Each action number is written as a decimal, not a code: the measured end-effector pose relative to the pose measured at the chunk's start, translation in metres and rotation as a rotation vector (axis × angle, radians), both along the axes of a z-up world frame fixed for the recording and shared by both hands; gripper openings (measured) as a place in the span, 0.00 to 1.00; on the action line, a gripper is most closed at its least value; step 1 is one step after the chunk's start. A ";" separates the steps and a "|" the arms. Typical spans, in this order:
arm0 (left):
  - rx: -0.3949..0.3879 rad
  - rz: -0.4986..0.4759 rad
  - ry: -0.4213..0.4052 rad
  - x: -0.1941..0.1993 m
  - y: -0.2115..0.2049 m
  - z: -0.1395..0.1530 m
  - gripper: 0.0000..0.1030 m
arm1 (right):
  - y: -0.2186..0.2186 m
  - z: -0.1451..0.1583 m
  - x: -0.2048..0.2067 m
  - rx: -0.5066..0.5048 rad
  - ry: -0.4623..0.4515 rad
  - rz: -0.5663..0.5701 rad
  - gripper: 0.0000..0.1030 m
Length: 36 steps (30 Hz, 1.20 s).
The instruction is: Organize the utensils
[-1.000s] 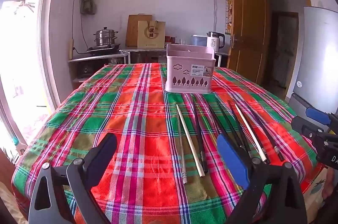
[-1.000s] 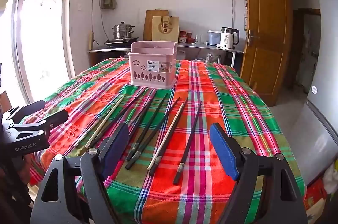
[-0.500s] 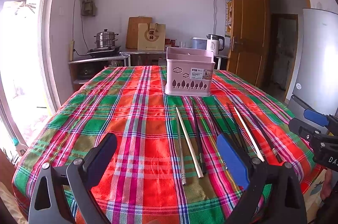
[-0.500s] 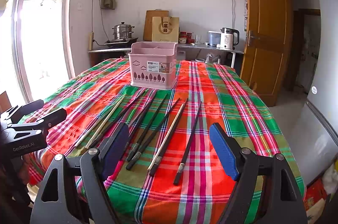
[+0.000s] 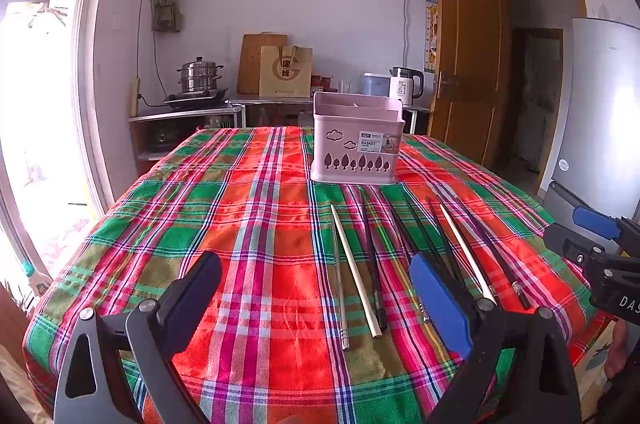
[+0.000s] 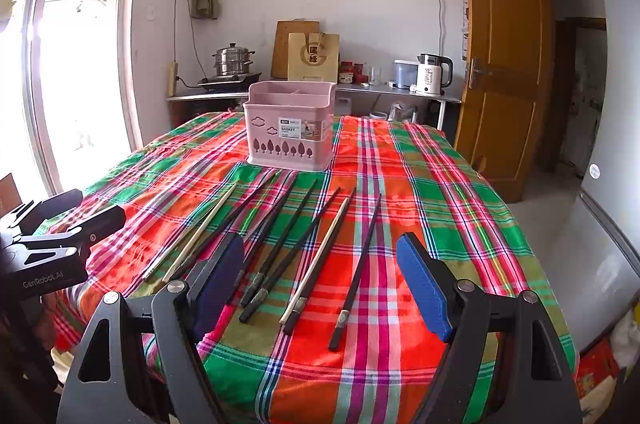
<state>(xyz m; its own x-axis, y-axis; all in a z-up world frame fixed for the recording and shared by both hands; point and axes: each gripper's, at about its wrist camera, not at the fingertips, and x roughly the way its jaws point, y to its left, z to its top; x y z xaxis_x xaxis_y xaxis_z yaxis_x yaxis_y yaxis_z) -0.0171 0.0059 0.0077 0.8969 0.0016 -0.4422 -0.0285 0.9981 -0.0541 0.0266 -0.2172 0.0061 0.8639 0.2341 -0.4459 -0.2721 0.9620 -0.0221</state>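
Several chopsticks lie side by side on the plaid tablecloth, mostly black (image 6: 288,248) with pale ones (image 6: 316,256) (image 5: 354,268) among them and a metal one (image 5: 340,288) at the left. A pink utensil basket (image 5: 356,140) (image 6: 292,126) stands upright behind them, apart from them. My left gripper (image 5: 316,304) is open and empty, held above the table's near edge over the chopsticks' near ends. My right gripper (image 6: 320,288) is open and empty above the chopsticks' near ends. Each gripper shows at the edge of the other's view.
The table (image 5: 240,208) is covered by a red and green plaid cloth. Behind it a counter holds a steamer pot (image 5: 199,76), a paper bag (image 5: 285,72) and a kettle (image 5: 406,84). A wooden door (image 6: 500,64) and a grey fridge (image 5: 604,112) stand to the right.
Both grippers stay open and empty. The left wrist view has tilted up slightly, so the table sits lower in frame. The right wrist view is almost unchanged.
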 end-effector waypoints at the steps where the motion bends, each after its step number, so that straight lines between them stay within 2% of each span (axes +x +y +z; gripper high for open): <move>1: 0.002 0.001 0.000 0.000 0.000 0.000 0.93 | 0.000 0.000 0.000 0.000 0.000 0.001 0.76; 36: 0.003 -0.012 -0.002 0.001 -0.001 0.002 0.93 | -0.001 0.001 0.001 0.001 -0.002 0.007 0.77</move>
